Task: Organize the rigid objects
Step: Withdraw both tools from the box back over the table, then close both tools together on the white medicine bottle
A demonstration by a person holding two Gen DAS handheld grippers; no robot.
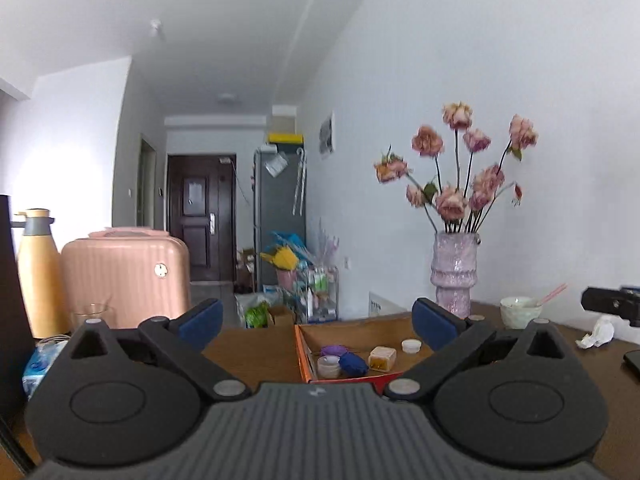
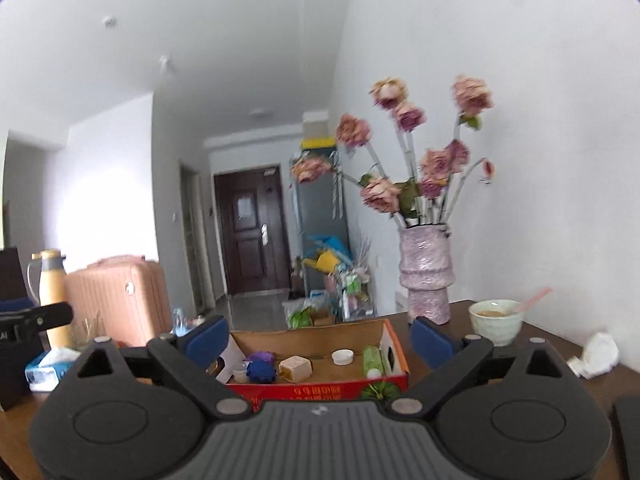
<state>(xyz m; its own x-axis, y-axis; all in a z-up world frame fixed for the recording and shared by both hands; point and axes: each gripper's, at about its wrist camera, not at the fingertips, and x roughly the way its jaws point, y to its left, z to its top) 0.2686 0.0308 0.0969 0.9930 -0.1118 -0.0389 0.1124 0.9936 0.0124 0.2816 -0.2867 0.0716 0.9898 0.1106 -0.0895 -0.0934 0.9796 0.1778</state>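
The left hand-held gripper (image 1: 316,322) and right hand-held gripper (image 2: 320,338) gape empty above the cardboard box (image 2: 320,386). Inside, toward 12 o'clock, the tan block (image 2: 295,368) looks light and stiff: pinch its flat sides.

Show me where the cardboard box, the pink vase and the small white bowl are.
cardboard box (image 2: 316,334): right wrist view, bare inner back wall.
pink vase (image 2: 426,264): right wrist view, middle of its body.
small white bowl (image 2: 496,326): right wrist view, outer side below the rim.

Left gripper (image 1: 316,320), right gripper (image 2: 320,338): agape, level.
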